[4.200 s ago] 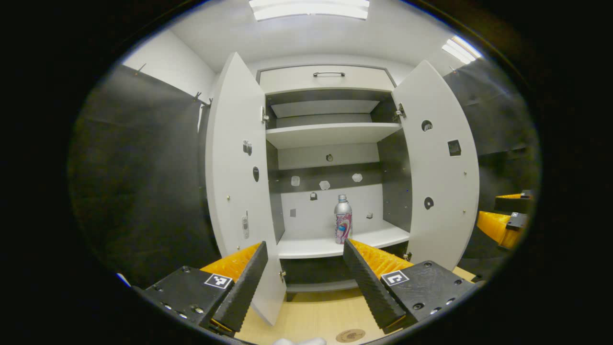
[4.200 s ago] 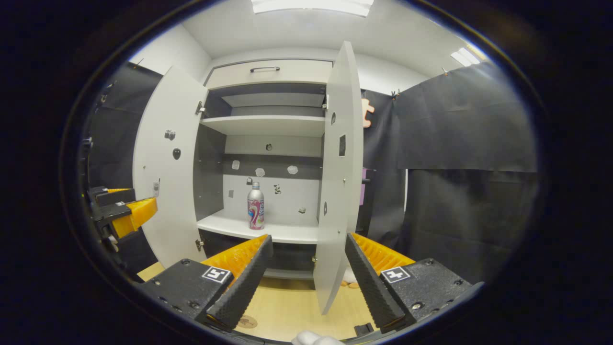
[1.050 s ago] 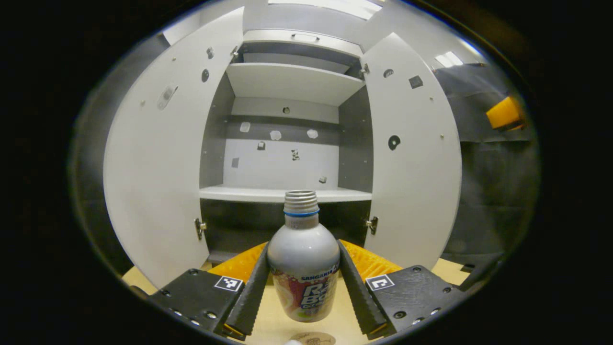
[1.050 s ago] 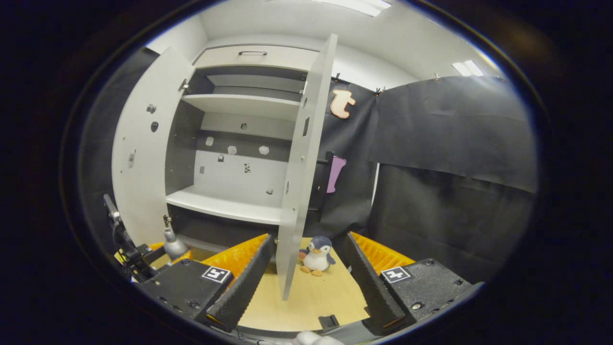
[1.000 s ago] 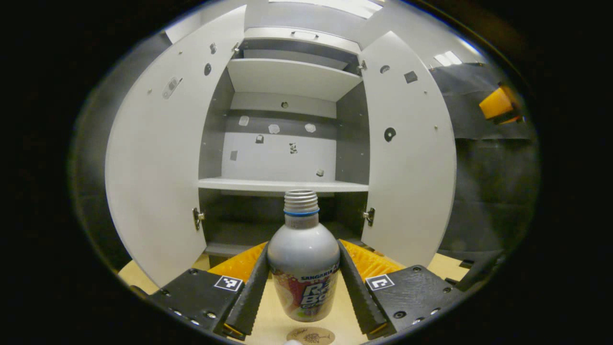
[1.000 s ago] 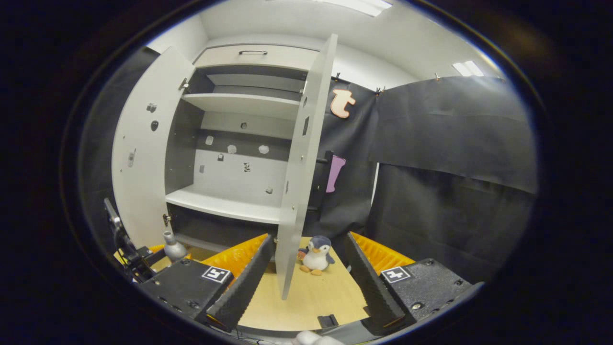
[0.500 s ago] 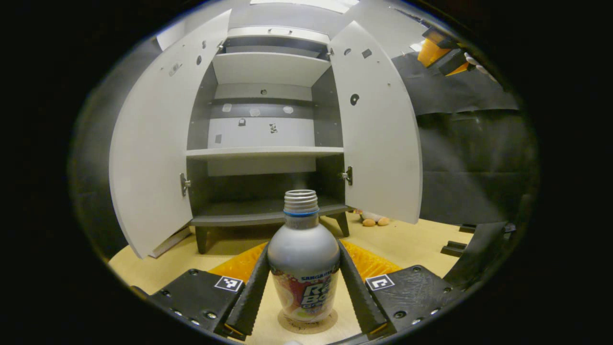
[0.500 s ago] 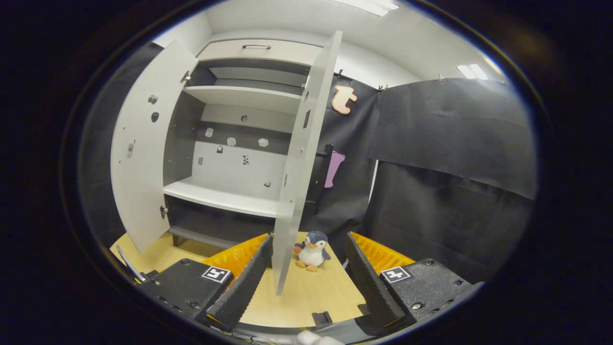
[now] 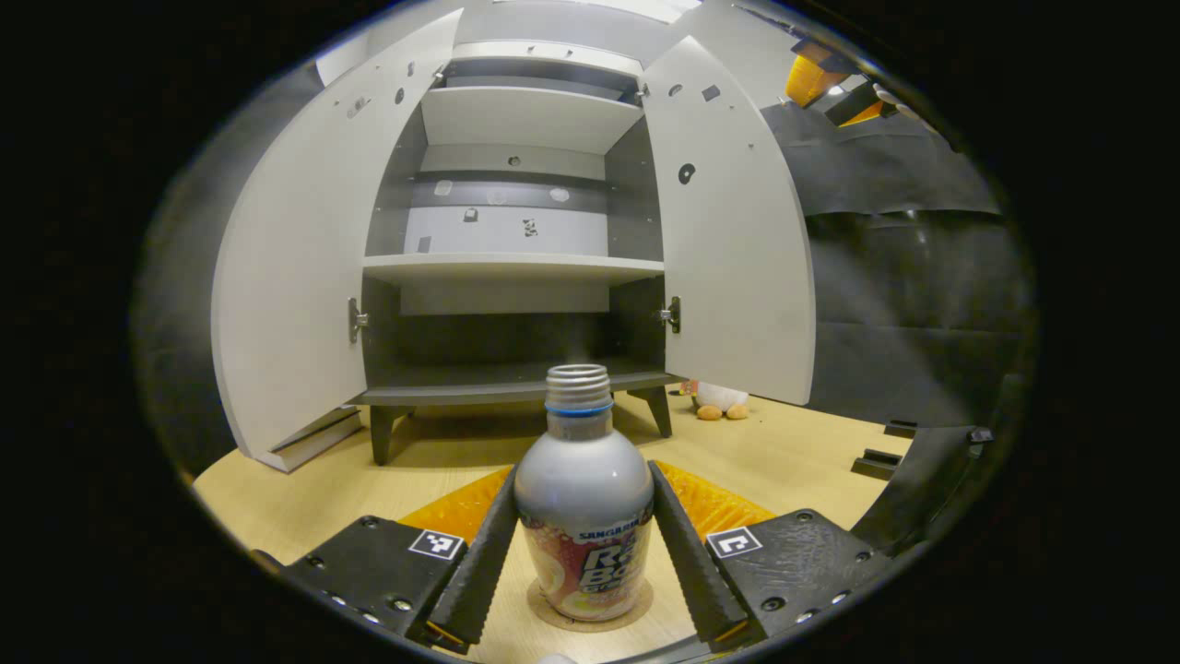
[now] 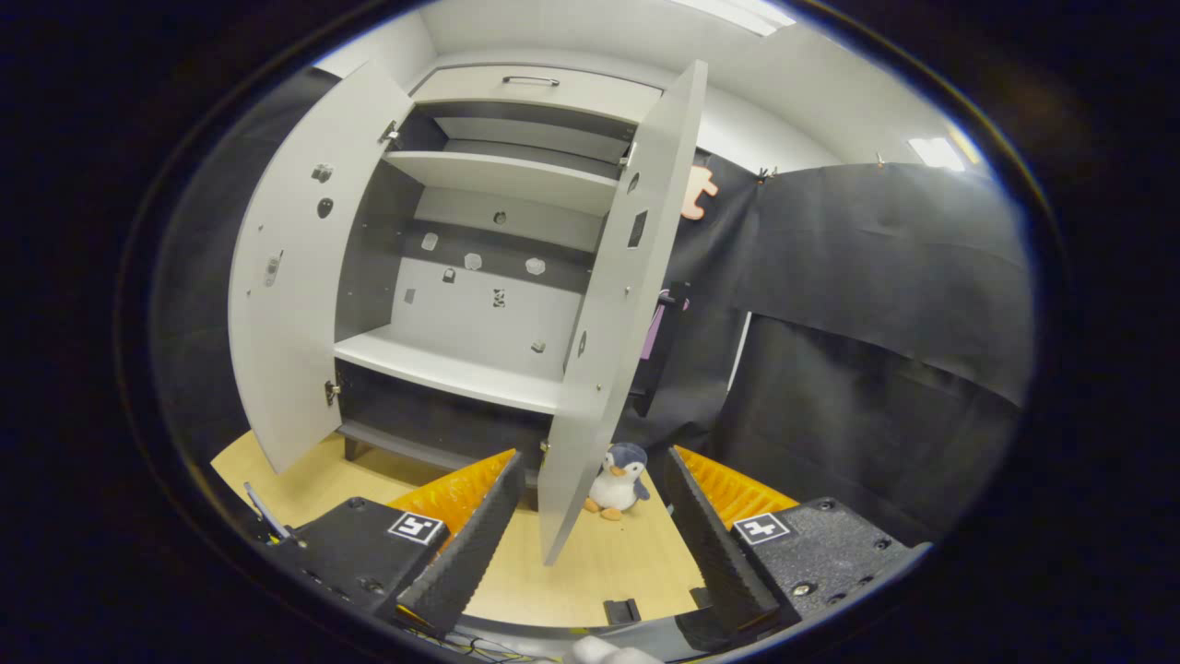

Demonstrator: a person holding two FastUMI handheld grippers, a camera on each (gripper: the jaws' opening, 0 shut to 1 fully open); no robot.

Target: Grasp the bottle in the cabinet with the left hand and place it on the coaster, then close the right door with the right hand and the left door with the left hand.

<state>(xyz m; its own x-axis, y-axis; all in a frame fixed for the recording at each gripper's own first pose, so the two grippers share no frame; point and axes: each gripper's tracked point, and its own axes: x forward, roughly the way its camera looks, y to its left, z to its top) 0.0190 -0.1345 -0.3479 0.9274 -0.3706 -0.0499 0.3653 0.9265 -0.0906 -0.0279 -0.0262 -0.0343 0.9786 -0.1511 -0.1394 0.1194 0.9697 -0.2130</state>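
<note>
Now the left tool (image 9: pixel 583 553), its two fingers clamped on the bottle (image 9: pixel 584 526), had come down low so the bottle sat on the coaster (image 9: pixel 590 616) on the surface (image 9: pixel 304 498), which meant letting go looked next, while the right tool (image 10: pixel 590 535) waited apart by the open right door (image 10: pixel 613 332).

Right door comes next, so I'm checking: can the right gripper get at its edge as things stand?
Probably yes. The right gripper is open and holds nothing, and the right door's free edge hangs just ahead between its fingers. Only the toy penguin on the floor sits near, low and beyond the door.
</note>
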